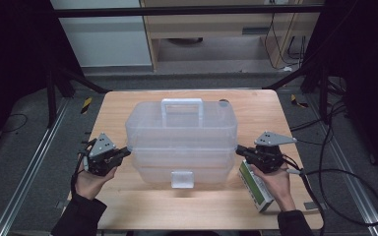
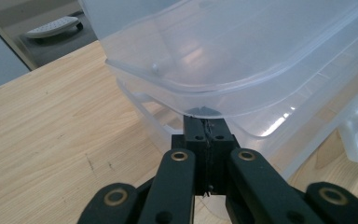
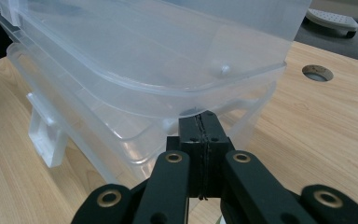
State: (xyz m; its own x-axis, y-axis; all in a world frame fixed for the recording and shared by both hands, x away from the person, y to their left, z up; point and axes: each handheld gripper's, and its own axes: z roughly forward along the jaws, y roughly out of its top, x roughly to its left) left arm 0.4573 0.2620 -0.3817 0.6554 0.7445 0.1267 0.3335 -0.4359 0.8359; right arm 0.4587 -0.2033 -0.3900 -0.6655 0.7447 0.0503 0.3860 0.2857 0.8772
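A clear plastic storage box (image 1: 181, 142) sits in the middle of a wooden table (image 1: 128, 206), its lid raised a little off the base so that a gap runs along both ends. The box is see-through and nothing can be made out inside it; the wood grain shows through its walls. A handle (image 1: 182, 109) stands on the lid at the far side and a latch (image 1: 182, 179) hangs at the near front edge. A person holds a gripper in each hand at either end of the box. The left gripper (image 1: 123, 153), jaws pressed together with nothing between them, has its tip tucked under the lid's rim (image 2: 200, 95) at the left end. The right gripper (image 1: 240, 150), likewise clamped tight on nothing, meets the lid's rim (image 3: 191, 95) at the right end from below. A small green-and-white carton (image 1: 256, 189) lies on the table just beside the box, under the right hand (image 1: 275, 184). A round hole (image 3: 318, 73) is cut in the tabletop near the far right corner.
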